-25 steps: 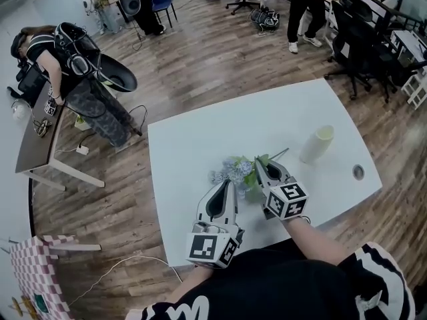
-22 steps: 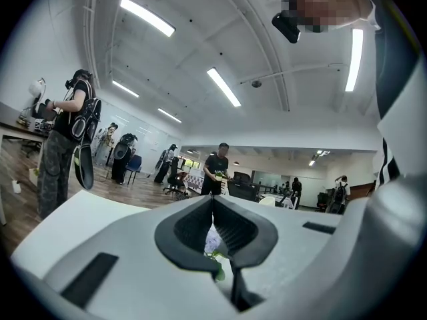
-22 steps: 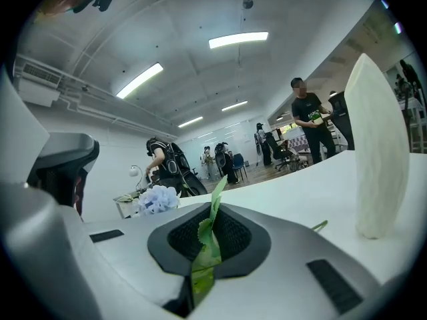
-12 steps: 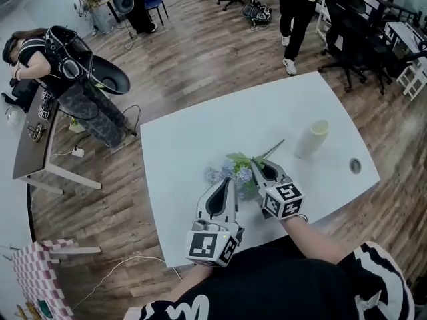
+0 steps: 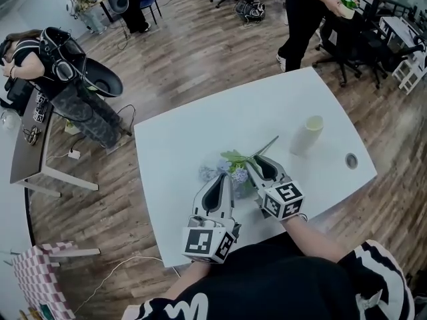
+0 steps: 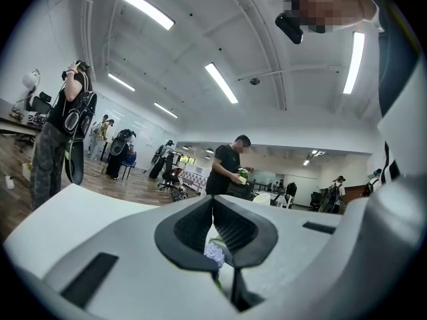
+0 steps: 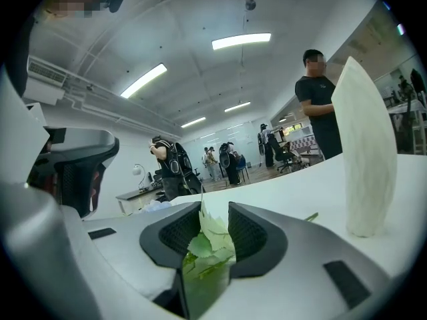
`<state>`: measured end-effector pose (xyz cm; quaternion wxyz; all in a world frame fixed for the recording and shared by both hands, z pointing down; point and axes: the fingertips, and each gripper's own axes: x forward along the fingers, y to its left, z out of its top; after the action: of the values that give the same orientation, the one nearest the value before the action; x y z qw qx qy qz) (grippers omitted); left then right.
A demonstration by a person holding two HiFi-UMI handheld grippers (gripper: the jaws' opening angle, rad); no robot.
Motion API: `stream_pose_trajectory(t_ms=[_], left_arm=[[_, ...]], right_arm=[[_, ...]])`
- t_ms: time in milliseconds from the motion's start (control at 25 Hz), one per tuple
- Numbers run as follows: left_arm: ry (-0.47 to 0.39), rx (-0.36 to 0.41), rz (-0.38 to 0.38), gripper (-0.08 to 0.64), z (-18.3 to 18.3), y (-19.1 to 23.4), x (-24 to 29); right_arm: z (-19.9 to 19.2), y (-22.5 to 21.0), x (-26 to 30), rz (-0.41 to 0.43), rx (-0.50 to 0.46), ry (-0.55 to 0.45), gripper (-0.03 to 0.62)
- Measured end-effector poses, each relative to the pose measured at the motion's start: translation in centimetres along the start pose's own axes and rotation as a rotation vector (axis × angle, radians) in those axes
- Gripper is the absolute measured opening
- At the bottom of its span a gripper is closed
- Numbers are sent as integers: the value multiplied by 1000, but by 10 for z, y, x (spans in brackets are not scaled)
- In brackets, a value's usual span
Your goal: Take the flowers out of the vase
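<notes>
White table (image 5: 193, 129) bears flowers (image 5: 230, 172) lying flat, out of vase (image 5: 305, 135), which stands well apart. Right gripper (image 5: 258, 162) jaws just opened, leaves loose between: bunch released, task likely done. Left gripper (image 6: 213, 202) jaws together by blooms.

White table (image 5: 200, 132) sits on a wood-plank floor (image 5: 200, 59). The pale vase (image 5: 305, 135) stands upright near the right end. A bunch of bluish flowers (image 5: 230, 169) lies near the front edge, well apart from the vase, stem pointing toward it. There's a small round grommet hole (image 5: 351, 160) by the right edge.
</notes>
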<state>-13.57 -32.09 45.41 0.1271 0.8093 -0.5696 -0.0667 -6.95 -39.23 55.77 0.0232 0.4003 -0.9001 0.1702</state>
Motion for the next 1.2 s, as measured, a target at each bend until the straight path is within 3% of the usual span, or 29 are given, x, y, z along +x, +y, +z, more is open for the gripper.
stream_pose_trajectory(t_ms=[320,800,1000,1200], left_arm=[[-4,-13,-19,8,-1,-5,3],[-9,31,-92,8,6,-30,17],[-2,47,-130,8,3,-43,23],[6,62,-175,8,3,-57,26]], right_arm=[[42,15,-23,20,-16,-121,124],[131,52,-69,67,-72,-342,121],[138,55,-87,45,-95,-378,81],[131,44,-98,-36,-109,-364,44]])
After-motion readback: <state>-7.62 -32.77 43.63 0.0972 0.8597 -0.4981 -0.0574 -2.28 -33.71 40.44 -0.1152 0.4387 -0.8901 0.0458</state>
